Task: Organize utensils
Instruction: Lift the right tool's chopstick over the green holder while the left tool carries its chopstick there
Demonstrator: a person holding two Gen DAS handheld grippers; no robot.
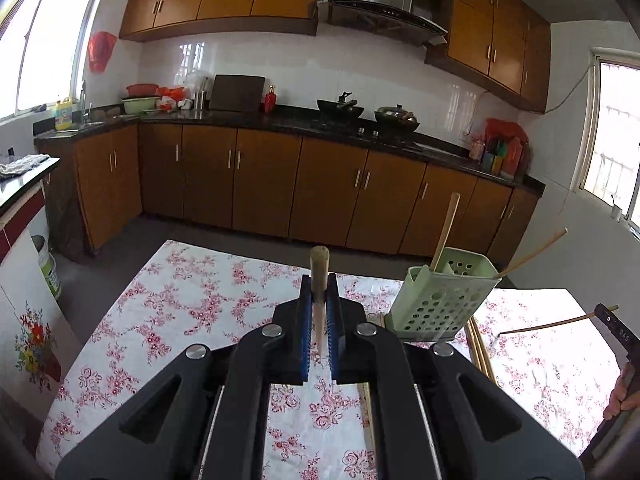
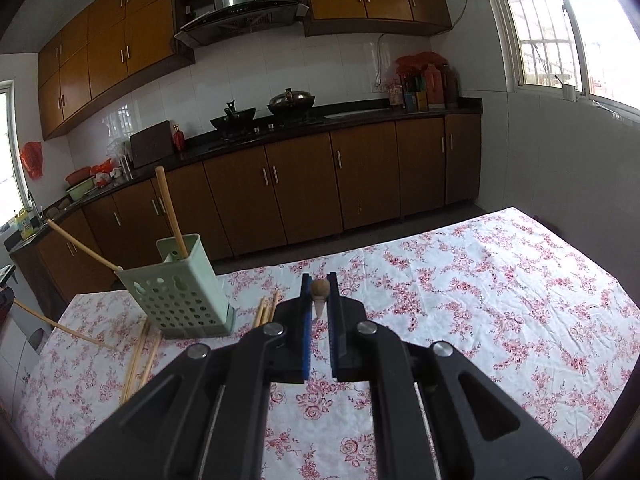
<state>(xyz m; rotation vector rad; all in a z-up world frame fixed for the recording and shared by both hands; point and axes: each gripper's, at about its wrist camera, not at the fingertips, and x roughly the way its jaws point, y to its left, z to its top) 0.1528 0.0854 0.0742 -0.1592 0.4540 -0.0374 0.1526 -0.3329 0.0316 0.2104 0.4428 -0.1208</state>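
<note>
Each hand-held gripper clamps a chopstick: the left hand-held gripper holds one chopstick, the right hand-held gripper another. A green holder stands on the worktop, loose chopsticks lying beside it.

My left gripper has a matte black body with blue ribbed pads on the inner side of its fingers and round silver screws at the joints. My right gripper looks the same: black arms, blue pads, silver screws. In the left view I see bare skin of my right hand.
</note>
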